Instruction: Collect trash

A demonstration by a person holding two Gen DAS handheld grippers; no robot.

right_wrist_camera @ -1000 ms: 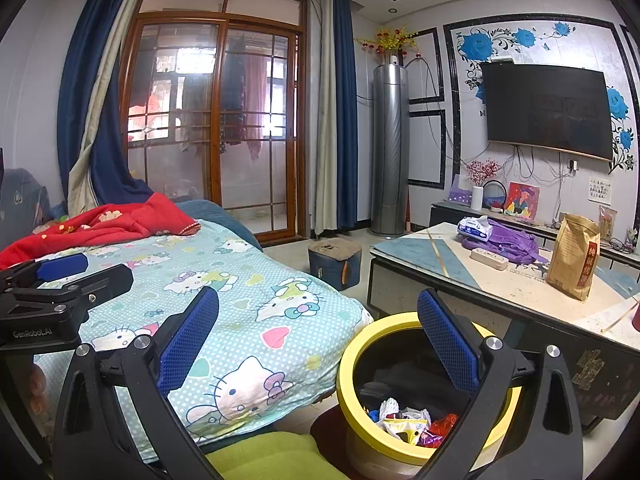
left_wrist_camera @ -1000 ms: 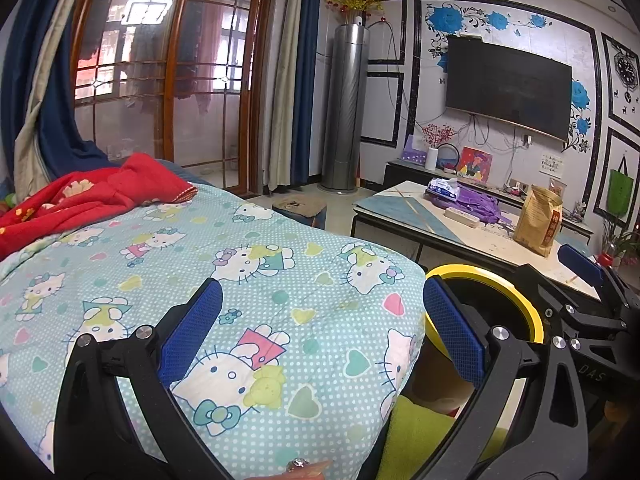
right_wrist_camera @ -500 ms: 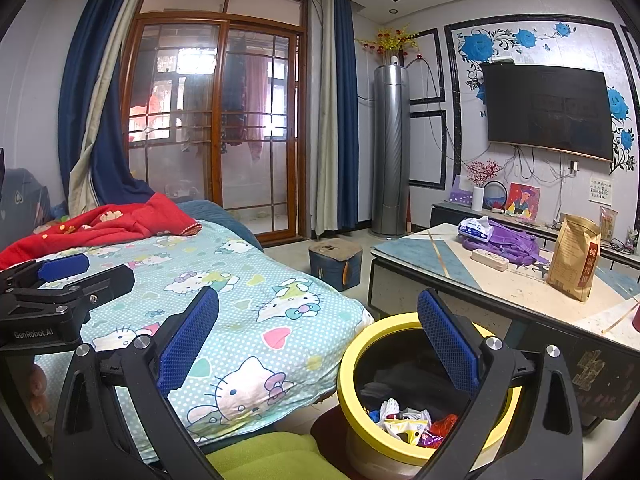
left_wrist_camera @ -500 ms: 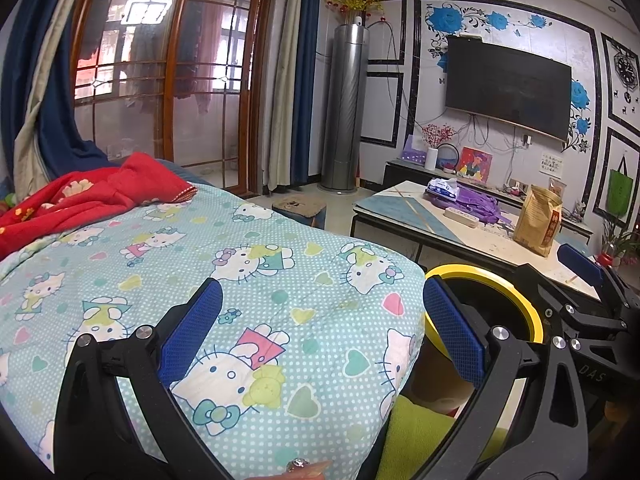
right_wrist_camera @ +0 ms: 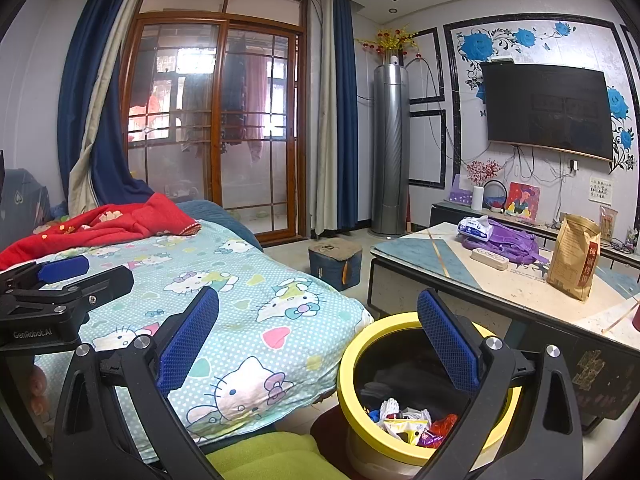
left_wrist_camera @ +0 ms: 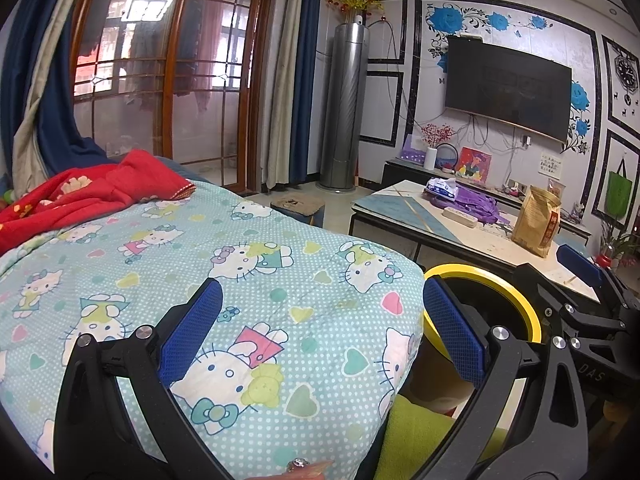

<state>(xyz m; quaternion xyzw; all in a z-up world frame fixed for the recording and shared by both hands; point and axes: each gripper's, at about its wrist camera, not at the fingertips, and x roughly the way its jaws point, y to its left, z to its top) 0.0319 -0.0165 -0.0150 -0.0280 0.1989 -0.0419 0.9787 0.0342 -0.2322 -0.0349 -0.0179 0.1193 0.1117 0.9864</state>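
Left tool [left_wrist_camera: 316, 334] spread wide, empty, over the bed [left_wrist_camera: 248, 264]. Right tool [right_wrist_camera: 318, 338] likewise spread and empty, just above the bin [right_wrist_camera: 404, 446], as if after a drop. Trash [right_wrist_camera: 412, 426] heaped in the bin's bottom, between bed and tabletop [right_wrist_camera: 520, 292]. Bin on the floor by the bed's corner, probably for easy reach from both. On the tabletop: brown bag [right_wrist_camera: 574, 258], purple cloth [right_wrist_camera: 504, 242], tissue pack [right_wrist_camera: 476, 227]. No loose wrappers visible there.

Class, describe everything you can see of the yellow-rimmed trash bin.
The trash bin is round, with a thick glossy yellow rim, dark inside and a paler lower body. It stands upright on the floor between the bed's corner and the low table, open-topped. Crumpled wrappers, white, yellow and red, lie at its bottom. Nothing grips it.
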